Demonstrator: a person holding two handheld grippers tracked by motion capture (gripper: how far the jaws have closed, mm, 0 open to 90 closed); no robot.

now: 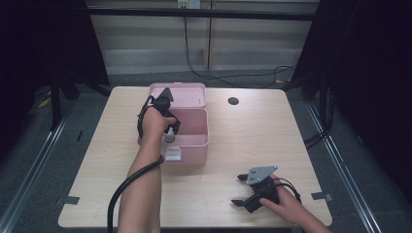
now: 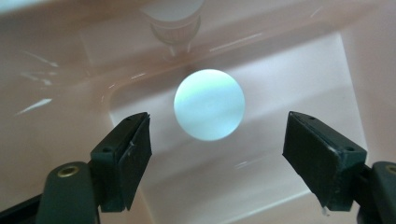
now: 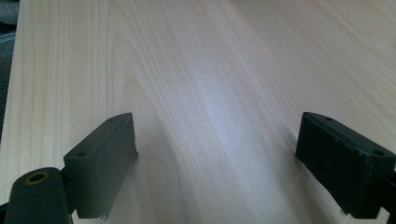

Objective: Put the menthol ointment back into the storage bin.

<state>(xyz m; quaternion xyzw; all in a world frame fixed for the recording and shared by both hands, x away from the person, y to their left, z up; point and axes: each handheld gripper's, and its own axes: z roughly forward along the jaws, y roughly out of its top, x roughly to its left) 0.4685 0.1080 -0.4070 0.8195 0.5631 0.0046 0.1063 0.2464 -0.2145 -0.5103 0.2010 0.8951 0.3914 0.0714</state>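
Two claws are held by a person at a pale wooden table (image 1: 243, 141). The left claw (image 1: 171, 130) is lowered into an open pink box (image 1: 197, 141) that stands on the table's far left part, with its pink lid (image 1: 187, 93) lying just behind it. In the left gripper view the jaws are seen spread wide apart, with nothing between their pads. Between and beyond them, on the box's pale pink floor, a round pale blue-white disc-like shape (image 2: 209, 104) is seen from above; whether it is a ball or the top of a cap cannot be told. Further in, near the box's wall, a small white bottle-like thing (image 2: 173, 21) with a ribbed neck is partly seen, blurred. In the high view a small whitish object (image 1: 169, 138) is seen inside the box just below the left claw, and a white label or latch (image 1: 173, 155) is seen on the box's near wall. The left hand (image 1: 154, 121) is placed above the box's left side, and a black cable (image 1: 127, 187) is trailed back along the forearm.

The right claw (image 1: 240, 190) is rested low on the table's near right part, well apart from the box, with the grey three-cornered plate (image 1: 261, 174) on top. Its jaws are also spread wide, pointed leftward, and only bare wood grain is seen between them in the right gripper view. The right hand (image 1: 286, 204) is wrapped around its handle. A dark round hole (image 1: 233, 101) is set in the table's far side, right of the lid.
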